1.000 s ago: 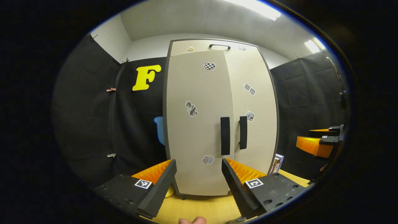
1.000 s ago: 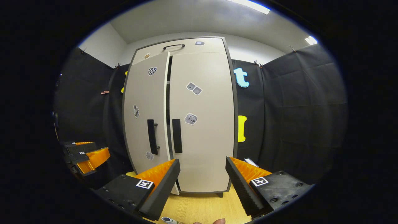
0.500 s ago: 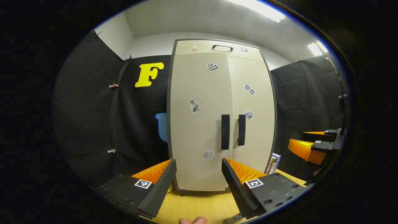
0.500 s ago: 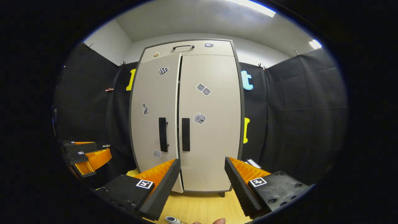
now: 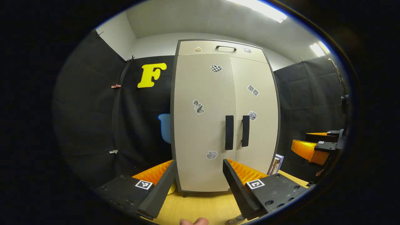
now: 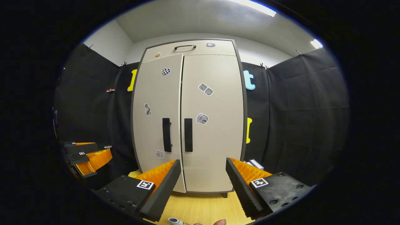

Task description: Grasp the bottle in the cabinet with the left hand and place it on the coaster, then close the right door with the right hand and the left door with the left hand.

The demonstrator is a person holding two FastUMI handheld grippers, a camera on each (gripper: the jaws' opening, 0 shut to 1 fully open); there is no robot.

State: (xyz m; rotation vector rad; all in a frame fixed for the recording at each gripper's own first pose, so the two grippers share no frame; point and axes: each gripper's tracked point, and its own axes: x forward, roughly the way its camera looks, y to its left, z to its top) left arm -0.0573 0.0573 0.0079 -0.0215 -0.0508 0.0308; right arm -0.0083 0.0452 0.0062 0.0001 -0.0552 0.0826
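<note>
The beige cabinet [image 5: 203,93] stands on the wooden table with both doors closed. Its left door [image 6: 156,93] sits a hair proud of the right door [image 6: 215,93] along the middle seam. Two dark handles [image 5: 229,132] hang side by side. My left gripper [image 5: 199,162] is open and holds nothing, a short way in front of the left door. My right gripper [image 6: 203,161] is open too, facing the right door. The bottle's cap [image 6: 175,221] peeks in at the bottom edge, below the right gripper. Each gripper shows off to the side in the other's view, the right gripper [image 5: 312,147] and the left gripper [image 6: 89,154].
A small box [image 5: 276,164] leans by the cabinet's right foot. A yellow object [image 5: 171,189] lies by its left foot. Bare wooden tabletop [image 6: 203,209] runs between the grippers and the cabinet. Black cloth walls close in on both sides.
The left door has swung from ajar to shut against the right door. Both grippers have drawn back a little from the cabinet and stay open.
</note>
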